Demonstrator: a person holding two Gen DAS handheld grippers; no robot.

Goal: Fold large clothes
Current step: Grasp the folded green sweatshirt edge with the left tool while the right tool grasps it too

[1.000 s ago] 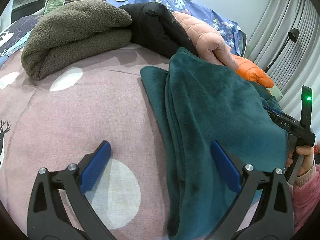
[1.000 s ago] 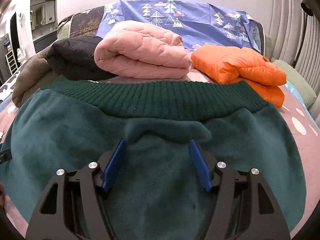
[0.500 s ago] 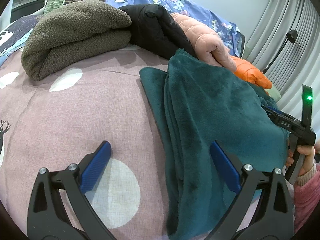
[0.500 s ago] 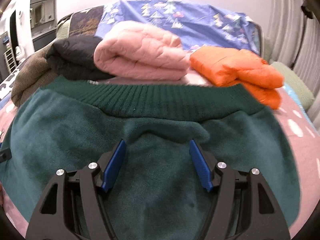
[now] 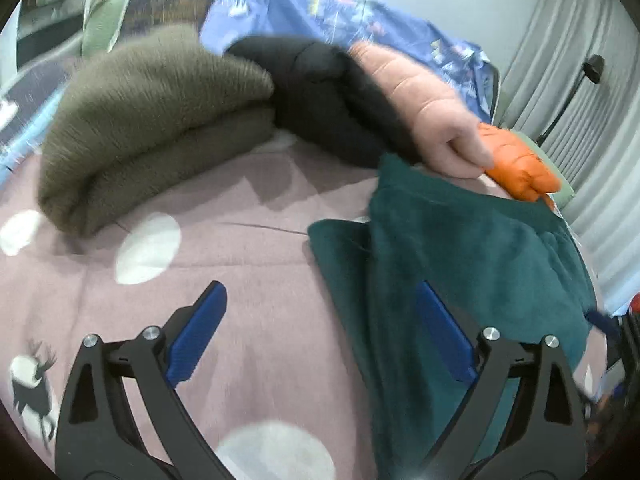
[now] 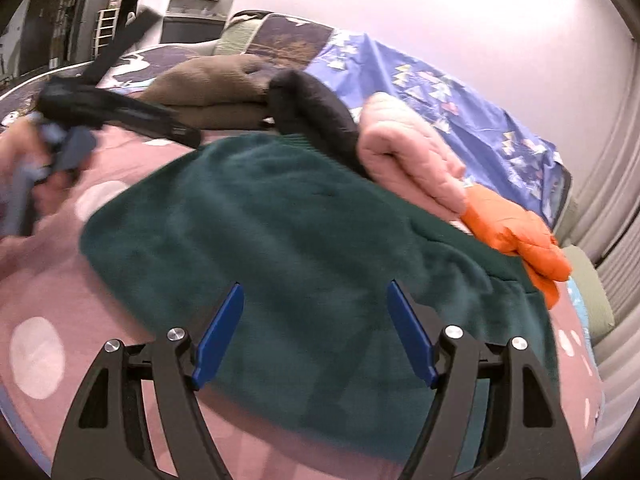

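A dark green fleece garment (image 6: 304, 236) lies folded on the pink bedspread (image 5: 224, 264); in the left wrist view the garment (image 5: 472, 256) fills the right side. My left gripper (image 5: 320, 336) is open and empty, above the garment's left edge and the bedspread. My right gripper (image 6: 316, 332) is open and empty, hovering over the garment's near edge. The left gripper also shows at the far left of the right wrist view (image 6: 104, 112), blurred.
Folded clothes line the back of the bed: an olive fleece (image 5: 152, 120), a black jacket (image 5: 324, 92), a pink quilted jacket (image 5: 424, 104) and an orange jacket (image 5: 516, 164). A blue patterned pillow (image 6: 448, 96) stands behind them. Curtains (image 5: 580, 112) hang at right.
Both grippers have pulled back and up from the green garment. The right gripper has let go of it, opened wider and swung right; both views are blurred by motion.
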